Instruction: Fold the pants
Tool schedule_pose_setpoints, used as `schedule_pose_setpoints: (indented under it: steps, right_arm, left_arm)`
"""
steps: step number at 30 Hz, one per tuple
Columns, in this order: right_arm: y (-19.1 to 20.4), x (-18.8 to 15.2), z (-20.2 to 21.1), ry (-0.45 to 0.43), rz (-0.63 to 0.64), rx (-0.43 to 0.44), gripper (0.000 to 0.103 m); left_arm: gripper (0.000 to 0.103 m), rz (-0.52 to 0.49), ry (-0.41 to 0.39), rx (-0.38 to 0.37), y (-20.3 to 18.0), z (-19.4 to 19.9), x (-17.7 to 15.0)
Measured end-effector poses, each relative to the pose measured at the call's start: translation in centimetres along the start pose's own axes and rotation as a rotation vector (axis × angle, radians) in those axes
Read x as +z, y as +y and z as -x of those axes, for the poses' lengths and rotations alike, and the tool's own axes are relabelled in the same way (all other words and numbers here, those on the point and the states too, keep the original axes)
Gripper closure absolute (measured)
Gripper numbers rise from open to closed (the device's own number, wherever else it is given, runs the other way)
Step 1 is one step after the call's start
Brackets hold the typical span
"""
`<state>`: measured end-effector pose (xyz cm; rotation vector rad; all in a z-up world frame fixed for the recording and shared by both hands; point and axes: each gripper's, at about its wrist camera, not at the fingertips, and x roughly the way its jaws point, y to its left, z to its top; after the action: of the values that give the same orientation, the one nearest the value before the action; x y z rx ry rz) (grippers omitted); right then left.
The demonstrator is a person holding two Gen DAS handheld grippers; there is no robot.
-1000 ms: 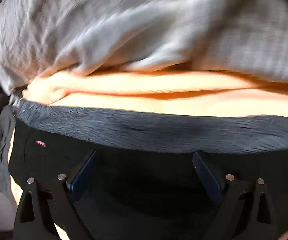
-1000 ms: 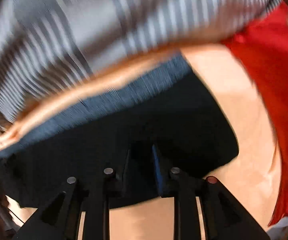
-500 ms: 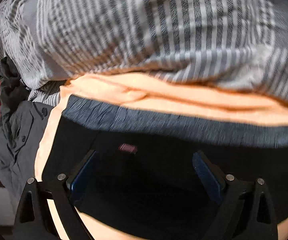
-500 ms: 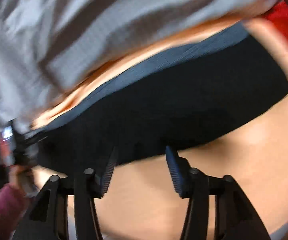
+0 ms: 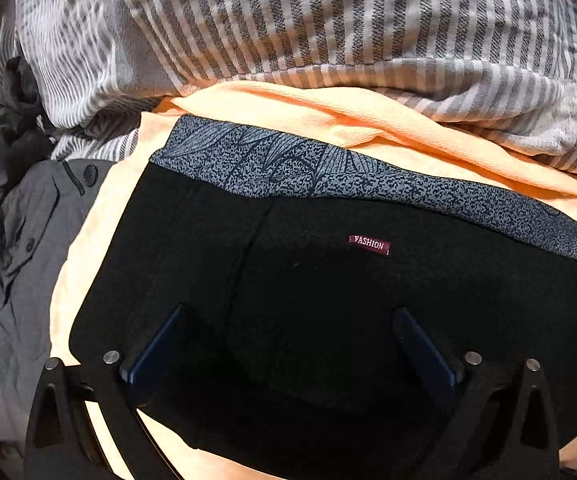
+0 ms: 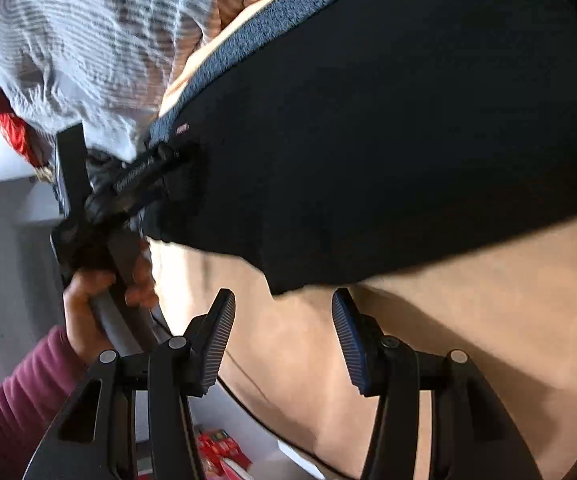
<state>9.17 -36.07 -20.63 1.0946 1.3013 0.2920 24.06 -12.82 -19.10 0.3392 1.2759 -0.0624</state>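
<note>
Left wrist view: the left gripper [image 5: 288, 356] hangs with its jaws spread wide and nothing between them, poised just over the black pants [image 5: 308, 300]. The pants lie flat directly ahead and below, their speckled grey waistband [image 5: 368, 184] running across just beyond the fingers, with a small red label [image 5: 369, 244] beneath it. Under the pants is an orange sheet [image 5: 328, 116]; a striped blanket [image 5: 328, 20] is heaped farther ahead, and a grey jacket [image 5: 20, 232] lies off to the gripper's left.

Right wrist view: the right gripper [image 6: 284, 332] is also open and empty, its fingers over bare orange sheet just short of the pants' near edge [image 6: 288, 284]. To its left, the other gripper sits at the waistband end of the pants [image 6: 368, 120] — it is blurred, so I cannot say whether it touches the cloth.

The pants look like a compact flat panel, so probably one fold remains. To do it well, each gripper should pinch only a corner of the same edge, catch all layers — not the sheet beneath — then lift both together, carry the edge over evenly, and set it down square.
</note>
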Motion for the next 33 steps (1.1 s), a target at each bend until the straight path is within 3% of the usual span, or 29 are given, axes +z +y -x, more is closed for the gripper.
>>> schedule_pose_setpoints:
  steps: [3,6,7,12,13,16,19,24,26,29,31,33]
  right_arm:
    - [0.6,1.3,-0.4,-0.035,-0.033,0.031,0.051]
    - [0.5,2.4,-1.2,-0.025,-0.072,0.046,0.078]
    - [0.5,2.7,-1.2,-0.011,-0.076,0.041,0.095]
    - [0.4,1.4,-0.2,0.011,-0.053,0.037,0.099]
    - [-0.1,0.8,-0.3,0.028,-0.066,0.028,0.103]
    - [-0.6,-0.7,0.3,0.088,-0.067,-0.03,0.102]
    - [0.9,-0.3,4.1,0.03,0.043,-0.153,0.099]
    - [1.0,3.8,10.0,-0.131,0.114,-0.34,0.099]
    - [0.0,5.5,11.6,-0.178,0.086,-0.385,0.099]
    - [-2.7,6.7,12.3,-0.197,0.047,-0.449,0.096]
    - [-4.7,6.7,12.5,-0.192,-0.023,-0.375,0.096]
    - [-5.7,6.1,13.6,-0.213,-0.081,-0.312,0.096]
  left_arm:
    - [0.0,-0.004,-0.002,-0.006,0.1,0.0,-0.1]
    - [0.0,-0.009,0.006,-0.011,0.3,-0.3,0.4]
    - [0.0,-0.011,0.008,-0.015,0.4,-0.3,0.4]
    - [0.0,-0.023,-0.016,-0.019,-0.1,0.1,-0.1]
    - [0.0,-0.024,-0.016,-0.016,-0.2,0.2,-0.1]
    - [0.0,-0.061,-0.005,0.005,-1.1,1.5,-0.1]
    - [0.0,-0.129,-0.037,-0.049,-3.1,4.2,-1.3]
    - [0.0,-0.237,0.013,-0.147,-9.4,5.4,-4.6]
    - [0.0,-0.271,0.041,-0.144,-11.6,4.6,-5.9]
    - [0.0,-0.321,0.064,-0.078,-12.8,2.9,-7.9]
    - [0.0,-0.331,0.03,-0.085,-12.5,3.1,-8.2]
    - [0.0,-0.336,0.051,-0.074,-12.4,3.3,-8.0]
